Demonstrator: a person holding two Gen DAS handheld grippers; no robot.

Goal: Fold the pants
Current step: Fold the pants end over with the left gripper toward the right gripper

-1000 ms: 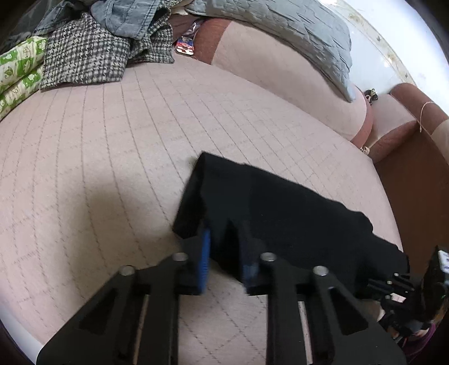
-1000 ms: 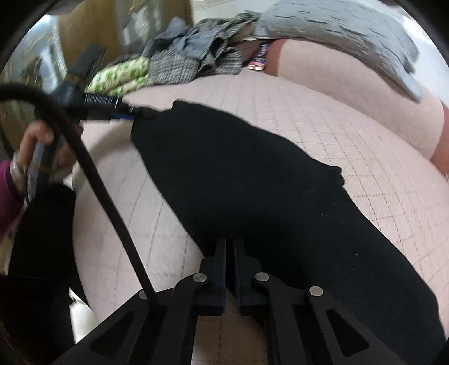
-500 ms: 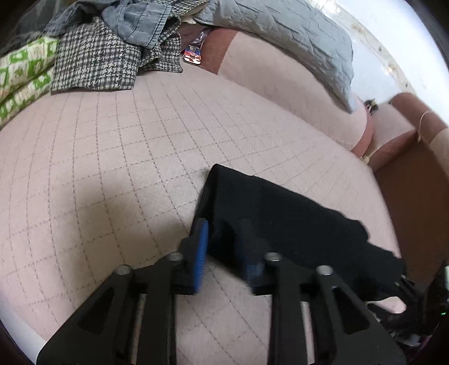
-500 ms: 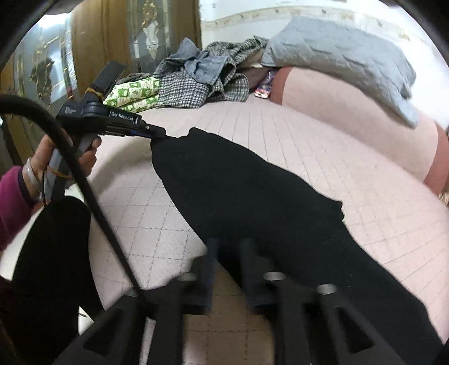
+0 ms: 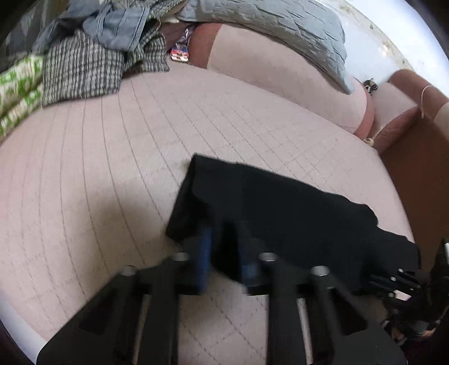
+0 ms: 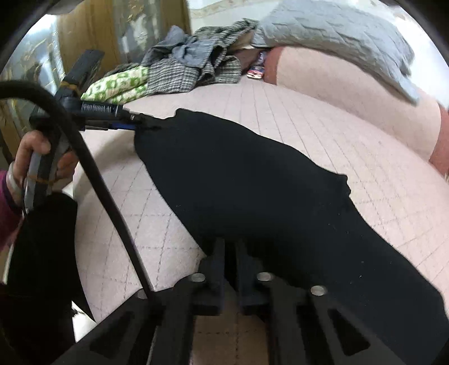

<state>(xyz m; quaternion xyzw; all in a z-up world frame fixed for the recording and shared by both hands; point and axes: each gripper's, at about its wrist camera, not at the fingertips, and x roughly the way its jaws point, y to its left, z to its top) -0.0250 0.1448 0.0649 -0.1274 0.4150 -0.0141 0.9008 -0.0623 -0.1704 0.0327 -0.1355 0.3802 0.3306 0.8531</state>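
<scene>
Both claws are clamped on the black pants (image 6: 252, 179) spread across the pink quilted bed (image 5: 98, 174): left gripper (image 5: 224, 250) pinches the far-left corner, right gripper (image 6: 230, 250) bites the near edge. Checked and grey clothes (image 6: 193, 64) lie heaped at the far side, beside a grey pillow (image 5: 275, 25).
</scene>
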